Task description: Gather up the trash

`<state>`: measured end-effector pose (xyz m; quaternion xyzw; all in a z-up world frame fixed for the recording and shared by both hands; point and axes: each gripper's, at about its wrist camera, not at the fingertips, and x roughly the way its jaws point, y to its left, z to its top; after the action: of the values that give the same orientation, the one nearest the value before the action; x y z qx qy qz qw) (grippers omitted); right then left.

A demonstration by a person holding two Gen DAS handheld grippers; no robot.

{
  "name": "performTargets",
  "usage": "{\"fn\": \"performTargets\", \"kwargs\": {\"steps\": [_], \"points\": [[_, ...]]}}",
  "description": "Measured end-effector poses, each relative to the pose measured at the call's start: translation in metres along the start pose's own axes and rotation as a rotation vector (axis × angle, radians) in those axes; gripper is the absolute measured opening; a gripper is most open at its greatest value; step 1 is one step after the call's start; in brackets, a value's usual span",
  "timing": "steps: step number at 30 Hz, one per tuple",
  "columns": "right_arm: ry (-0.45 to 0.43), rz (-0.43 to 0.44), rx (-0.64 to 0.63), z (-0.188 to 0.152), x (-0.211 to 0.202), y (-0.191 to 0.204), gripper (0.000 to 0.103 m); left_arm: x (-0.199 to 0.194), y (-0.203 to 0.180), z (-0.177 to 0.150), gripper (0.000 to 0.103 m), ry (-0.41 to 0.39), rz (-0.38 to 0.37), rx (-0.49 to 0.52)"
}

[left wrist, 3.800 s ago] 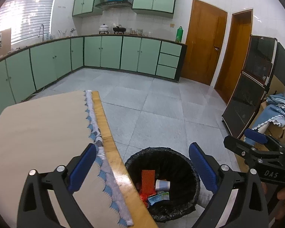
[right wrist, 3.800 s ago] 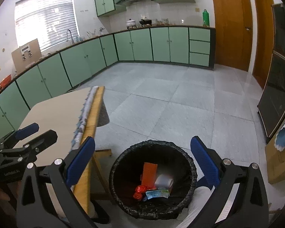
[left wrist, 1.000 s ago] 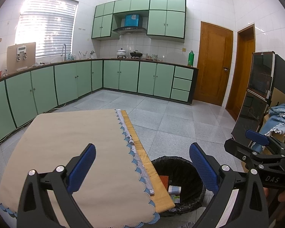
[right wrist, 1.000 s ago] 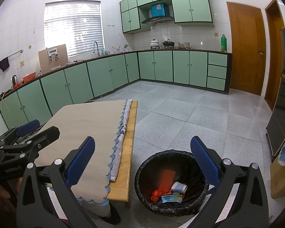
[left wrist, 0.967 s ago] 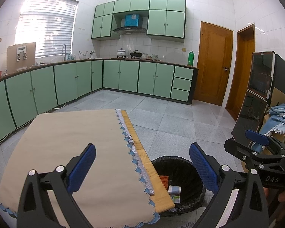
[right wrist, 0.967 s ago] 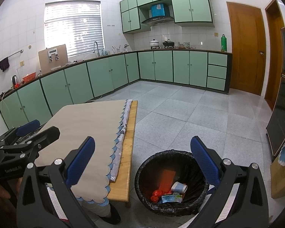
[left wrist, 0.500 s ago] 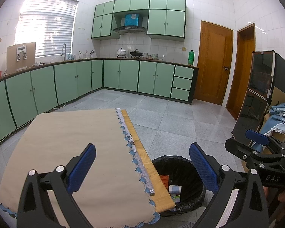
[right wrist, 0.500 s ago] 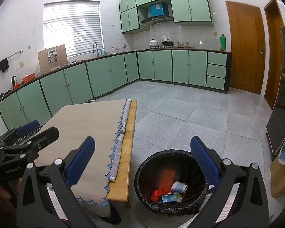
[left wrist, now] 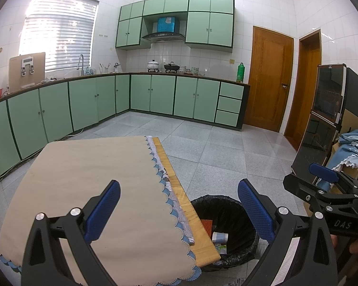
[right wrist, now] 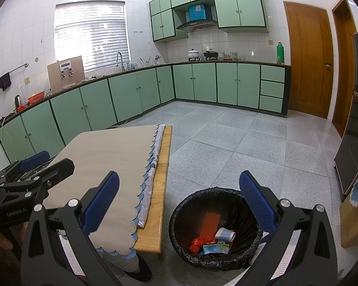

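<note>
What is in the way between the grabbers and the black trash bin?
Nothing visible. The left gripper and right gripper are both open and empty, and the black trash bin sits open-topped on the floor beside the table.

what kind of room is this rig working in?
A home kitchen, most likely: green base cabinets run under a countertop with a sink faucet, pots sit beneath a range hood, and a cloth-covered table stands beside a black-lined trash bin.
</note>
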<state>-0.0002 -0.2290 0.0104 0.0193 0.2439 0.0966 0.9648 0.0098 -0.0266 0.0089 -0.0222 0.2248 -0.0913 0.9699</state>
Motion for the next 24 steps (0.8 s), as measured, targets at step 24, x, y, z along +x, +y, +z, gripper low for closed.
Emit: {"fn": "performTargets", "kwargs": {"steps": [24], "points": [[0.002,-0.001,0.001,-0.0007,0.0012,-0.0019,0.098,0.0044,-0.0015,-0.0051,0.097,0.012,0.003,-0.011]]}}
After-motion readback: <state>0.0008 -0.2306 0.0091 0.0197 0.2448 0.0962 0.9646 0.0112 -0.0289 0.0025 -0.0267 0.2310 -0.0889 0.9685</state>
